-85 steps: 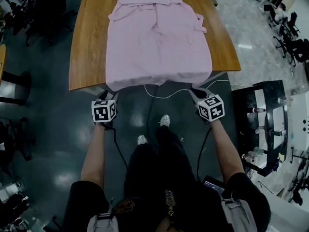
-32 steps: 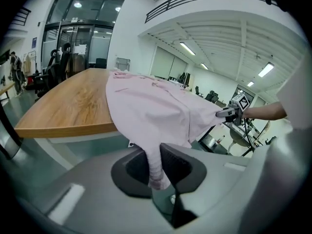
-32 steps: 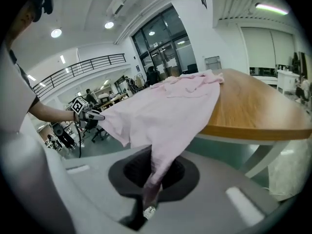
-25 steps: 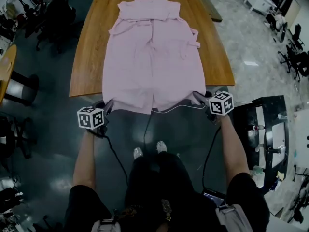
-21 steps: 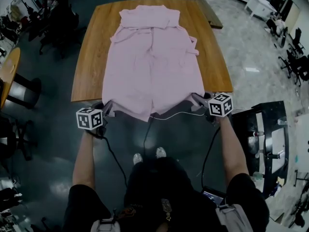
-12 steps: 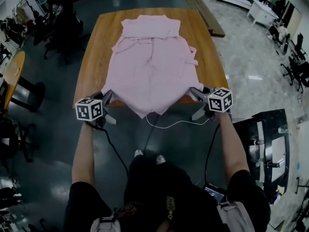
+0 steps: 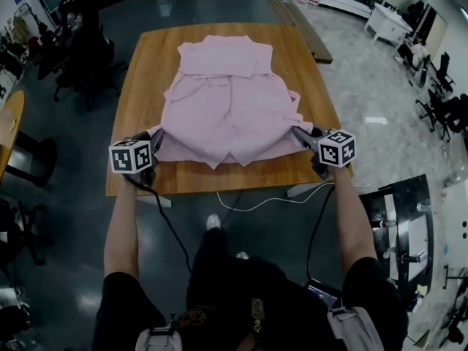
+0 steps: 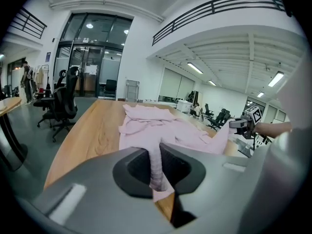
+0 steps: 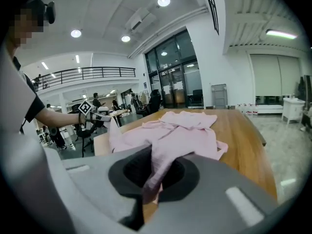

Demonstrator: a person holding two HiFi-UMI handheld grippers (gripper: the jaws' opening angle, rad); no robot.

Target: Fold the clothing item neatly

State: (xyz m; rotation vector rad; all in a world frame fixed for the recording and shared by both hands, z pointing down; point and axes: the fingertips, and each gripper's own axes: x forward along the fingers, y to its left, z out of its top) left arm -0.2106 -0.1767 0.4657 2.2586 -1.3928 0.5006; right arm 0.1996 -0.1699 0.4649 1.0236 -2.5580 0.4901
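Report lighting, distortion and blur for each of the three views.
Head view: dim, bluish, wide-angle bowing at the margins; the pale pink cloth garment on the brown wooden table is sharp. Left gripper view: bright, circular fisheye, black corners, foreground soft. Right gripper view: same fisheye; round ceiling lamps blown out.

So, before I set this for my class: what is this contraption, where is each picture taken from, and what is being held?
There is no robot here. A person holds a hand-held gripping tool in each hand. The head view looks steeply down from a camera on the person's head. The two gripper views come from cameras riding on each tool and look along its jaws. A pale pink cloth garment lies spread on a brown wooden table. The left tool and the right tool are each shut on a near corner of the garment, with pink cloth pinched between the jaws and that edge held up off the wood.
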